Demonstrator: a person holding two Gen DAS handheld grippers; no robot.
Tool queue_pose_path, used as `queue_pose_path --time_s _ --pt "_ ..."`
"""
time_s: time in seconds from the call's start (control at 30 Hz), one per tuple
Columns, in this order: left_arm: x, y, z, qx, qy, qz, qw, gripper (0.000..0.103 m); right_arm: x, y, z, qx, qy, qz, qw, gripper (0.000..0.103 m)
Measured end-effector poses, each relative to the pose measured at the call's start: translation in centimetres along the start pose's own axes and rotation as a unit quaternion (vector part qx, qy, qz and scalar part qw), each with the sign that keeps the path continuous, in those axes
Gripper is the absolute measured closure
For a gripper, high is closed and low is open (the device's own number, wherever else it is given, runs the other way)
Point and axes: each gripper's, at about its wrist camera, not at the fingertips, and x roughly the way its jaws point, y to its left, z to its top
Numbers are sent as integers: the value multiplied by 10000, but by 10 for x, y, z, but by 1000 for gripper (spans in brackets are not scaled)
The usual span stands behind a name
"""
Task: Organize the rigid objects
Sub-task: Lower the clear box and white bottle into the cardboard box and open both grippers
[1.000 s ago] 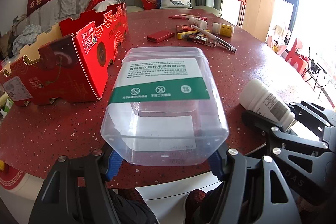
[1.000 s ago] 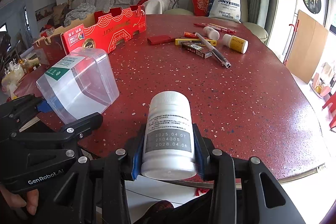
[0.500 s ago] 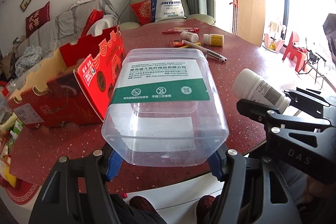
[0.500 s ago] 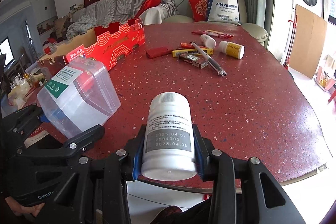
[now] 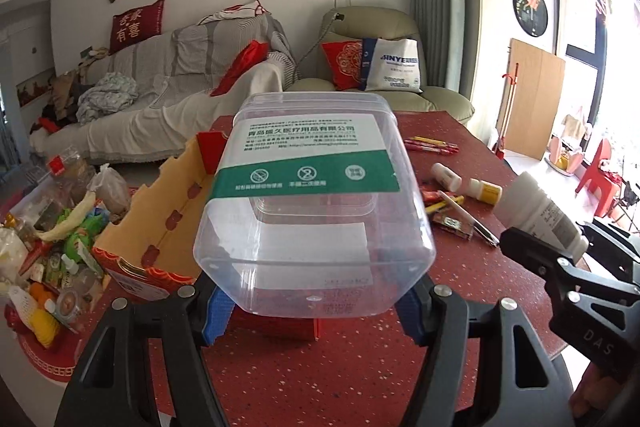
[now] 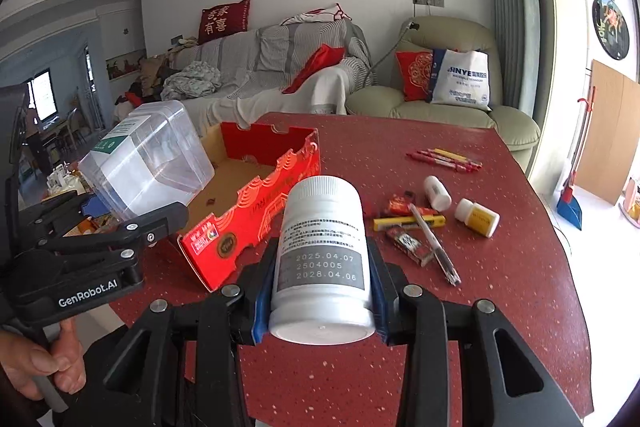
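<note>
- Left wrist view: my left gripper (image 5: 314,307) has its fingers (image 5: 218,315) pinching a clear plastic tub (image 5: 314,211) with a green-and-white label, held off the red speckled table (image 5: 360,367).
- At ten o'clock from the tub sits an open red cardboard box (image 5: 168,223); at three o'clock the right gripper carries a white pill bottle (image 5: 538,215).
- Right wrist view: my right gripper (image 6: 320,311) has its fingers (image 6: 259,311) clamped on that white pill bottle (image 6: 322,259), cap pointing away, above the table (image 6: 500,307).
- At two o'clock lie a small yellow-labelled bottle (image 6: 478,217), a small white bottle (image 6: 437,192) and a pen (image 6: 434,245); red pens (image 6: 444,159) farther off at one o'clock.
- At nine o'clock a hand (image 6: 44,363) holds the left gripper with the tub (image 6: 148,159), just beside the box (image 6: 256,203).
</note>
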Motion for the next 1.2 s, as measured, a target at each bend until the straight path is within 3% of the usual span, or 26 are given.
queue_pose_path --time_s 0.27,0.4,0.67,0.93,1.07,1.2 --pt "37 62 27 -403 288 611 9969 33 53 50 66 -396 -52 566 9976 62" --pt "65 87 28 -732 617 661 9932 33 97 73 88 -559 202 696 9958 62" --pt "100 111 19 -850 1007 727 9886 33 161 93 86 -739 764 717 9917 62" --pt "131 116 11 -947 1468 499 9833 33 208 96 79 -877 1383 639 9844 62" --pt "151 118 6 -956 1897 346 9766 32 223 95 72 -900 1711 601 9793 62" --pt "162 117 -1 -770 2148 528 9722 23 232 92 64 -841 1943 589 9756 58"
